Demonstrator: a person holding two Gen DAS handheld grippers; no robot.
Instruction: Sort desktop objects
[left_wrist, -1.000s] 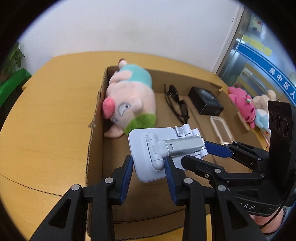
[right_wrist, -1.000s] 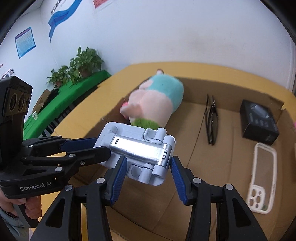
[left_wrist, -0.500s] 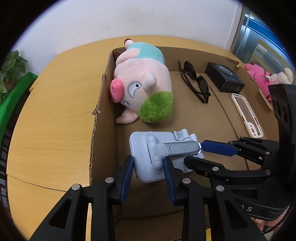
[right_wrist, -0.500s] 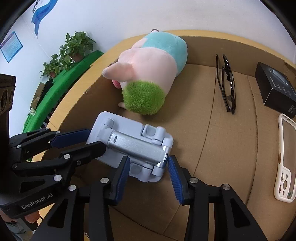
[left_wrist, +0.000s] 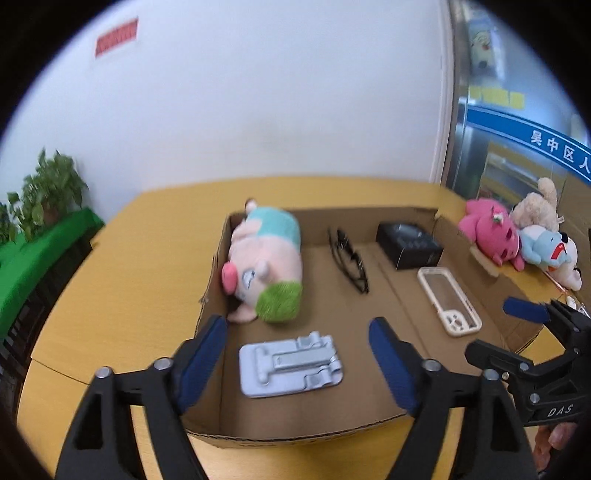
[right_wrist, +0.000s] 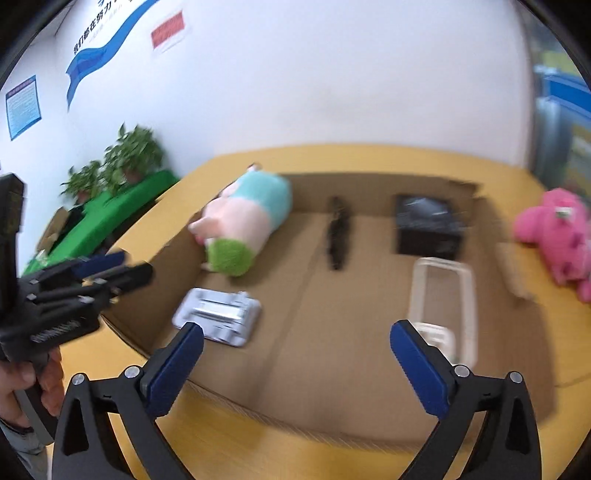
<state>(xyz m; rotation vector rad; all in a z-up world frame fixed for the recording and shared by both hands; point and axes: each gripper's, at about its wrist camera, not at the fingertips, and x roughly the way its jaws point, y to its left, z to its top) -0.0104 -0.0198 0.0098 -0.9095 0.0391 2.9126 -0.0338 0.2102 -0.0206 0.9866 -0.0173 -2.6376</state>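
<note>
A grey folding phone stand (left_wrist: 290, 364) lies flat on the floor of the open cardboard box (left_wrist: 295, 430), near its front left corner; it also shows in the right wrist view (right_wrist: 218, 315). My left gripper (left_wrist: 299, 363) is open and empty, raised above and in front of the stand. My right gripper (right_wrist: 297, 365) is open and empty, held above the box's front edge. In the box lie a pink pig plush (left_wrist: 264, 266), black sunglasses (left_wrist: 349, 260), a black box (left_wrist: 408, 245) and a clear phone case (left_wrist: 448, 301).
The box sits on a yellow-wood table (left_wrist: 129, 258). Pink, beige and blue plush toys (left_wrist: 517, 236) lie to the right of the box. Green plants (right_wrist: 114, 166) and a green-covered bench stand at the far left, with a white wall behind.
Both grippers held the phone stand and lowered it into the box. Both have now opened, let it go and pulled up and back; the stand rests on the box floor.
</note>
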